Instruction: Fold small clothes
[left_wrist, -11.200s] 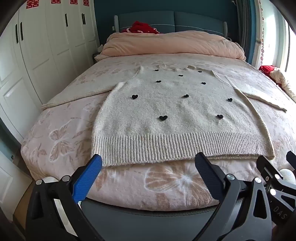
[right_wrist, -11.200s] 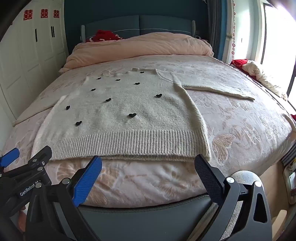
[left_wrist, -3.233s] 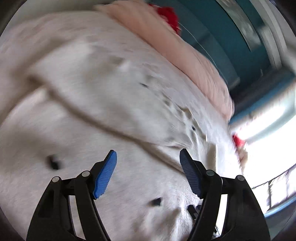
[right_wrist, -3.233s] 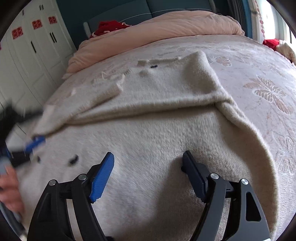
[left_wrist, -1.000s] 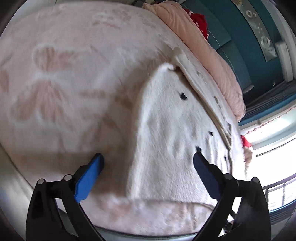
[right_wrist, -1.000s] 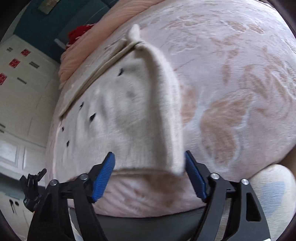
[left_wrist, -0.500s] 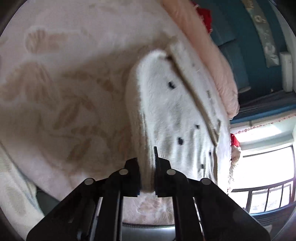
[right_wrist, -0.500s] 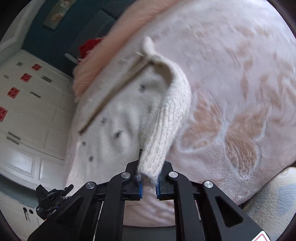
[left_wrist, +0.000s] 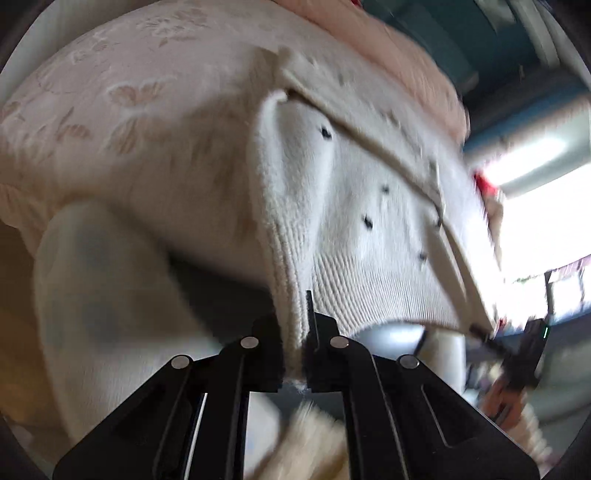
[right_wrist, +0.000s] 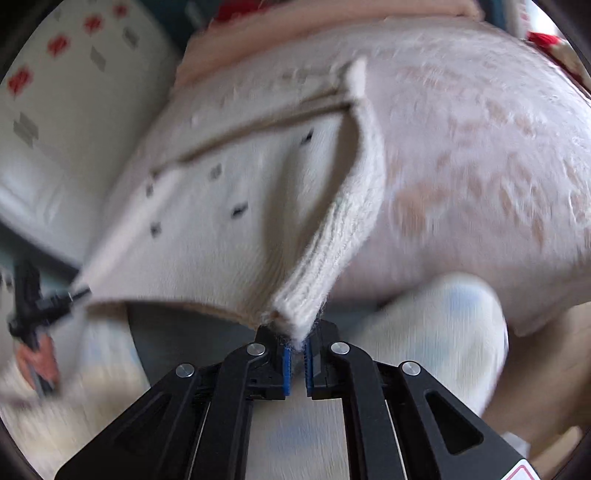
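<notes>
A cream knit sweater (left_wrist: 354, 206) with small black hearts lies on the bed, its sleeves folded across the chest. My left gripper (left_wrist: 295, 343) is shut on the left corner of its ribbed hem and holds it lifted off the bed edge. My right gripper (right_wrist: 297, 345) is shut on the right hem corner of the sweater (right_wrist: 236, 229), also lifted. Each gripper shows small in the other's view: the right one (left_wrist: 524, 347) and the left one (right_wrist: 33, 302). The hem hangs stretched between them. Both views are blurred.
The bed has a pink butterfly-print cover (left_wrist: 122, 122) (right_wrist: 480, 155) with a peach duvet (left_wrist: 388, 55) at the head. White wardrobe doors (right_wrist: 74, 92) stand to the left. A bright window (left_wrist: 535, 206) is on the right. The bed's foot edge is just below the grippers.
Both grippers, shut on the hem corners, have pulled up and back from the bed. The hem now hangs in the air past the bed's foot edge.
</notes>
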